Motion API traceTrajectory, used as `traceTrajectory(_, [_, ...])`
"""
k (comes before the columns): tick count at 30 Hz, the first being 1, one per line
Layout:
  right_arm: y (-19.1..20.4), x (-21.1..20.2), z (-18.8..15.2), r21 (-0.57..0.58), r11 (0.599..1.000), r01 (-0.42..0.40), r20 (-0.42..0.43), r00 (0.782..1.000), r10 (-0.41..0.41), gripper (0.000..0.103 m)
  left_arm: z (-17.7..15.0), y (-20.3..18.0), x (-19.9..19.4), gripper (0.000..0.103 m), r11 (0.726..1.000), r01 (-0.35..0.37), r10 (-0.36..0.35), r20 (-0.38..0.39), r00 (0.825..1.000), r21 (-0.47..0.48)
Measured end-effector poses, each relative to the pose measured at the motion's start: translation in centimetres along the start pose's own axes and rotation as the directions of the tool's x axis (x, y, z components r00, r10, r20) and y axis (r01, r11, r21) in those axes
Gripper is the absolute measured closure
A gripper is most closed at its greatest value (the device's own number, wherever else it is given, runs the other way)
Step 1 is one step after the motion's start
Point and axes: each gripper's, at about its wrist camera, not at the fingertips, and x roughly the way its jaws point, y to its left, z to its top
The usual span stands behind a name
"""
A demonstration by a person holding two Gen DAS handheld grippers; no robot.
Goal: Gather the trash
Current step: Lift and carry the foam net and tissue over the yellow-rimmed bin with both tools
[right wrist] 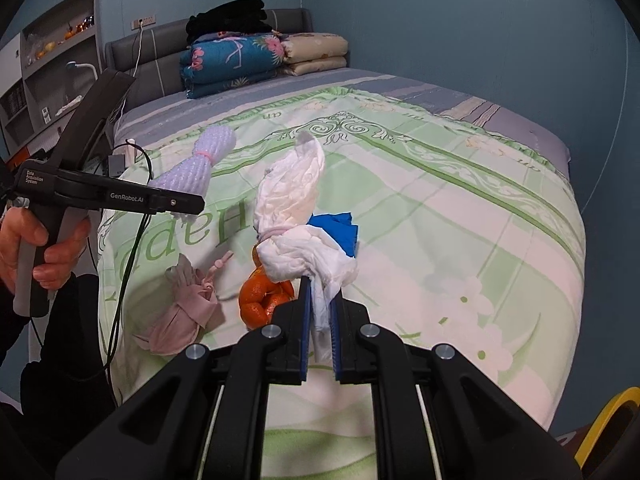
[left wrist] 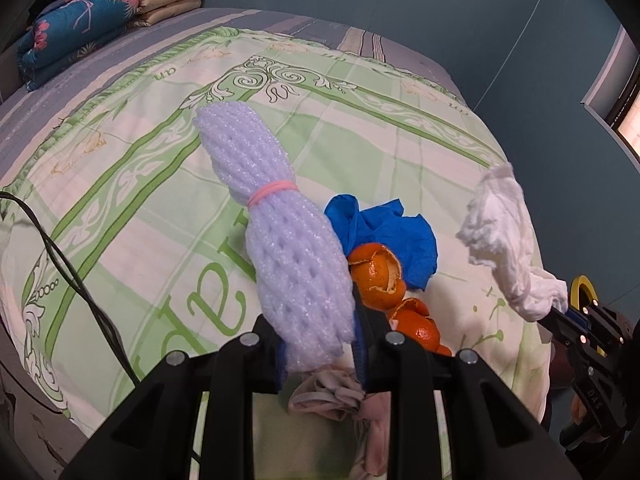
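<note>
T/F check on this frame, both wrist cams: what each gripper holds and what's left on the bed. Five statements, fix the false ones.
1. The left gripper is clamped on the white foam net bundle. True.
2. The right gripper is empty. False: it is shut on the white tissue wad.
3. The orange peel lies on the bedspread, beside the blue crumpled piece. True.
4. The foam net bundle is tied with a blue band. False: the band is pink.
5. The pink pouch is held in a gripper. False: it lies on the bedspread, near the peel.
</note>
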Motion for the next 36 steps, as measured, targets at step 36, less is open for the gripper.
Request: traceTrajectory(36, [-9.9,-13.0,-3.8,0.182,0.93,0.32,0.067,0.939,-0.337,0.095,1.5,-16.5,-2.9,0.08,0.958,0.118,-0.132,0.036,0.991,0.262])
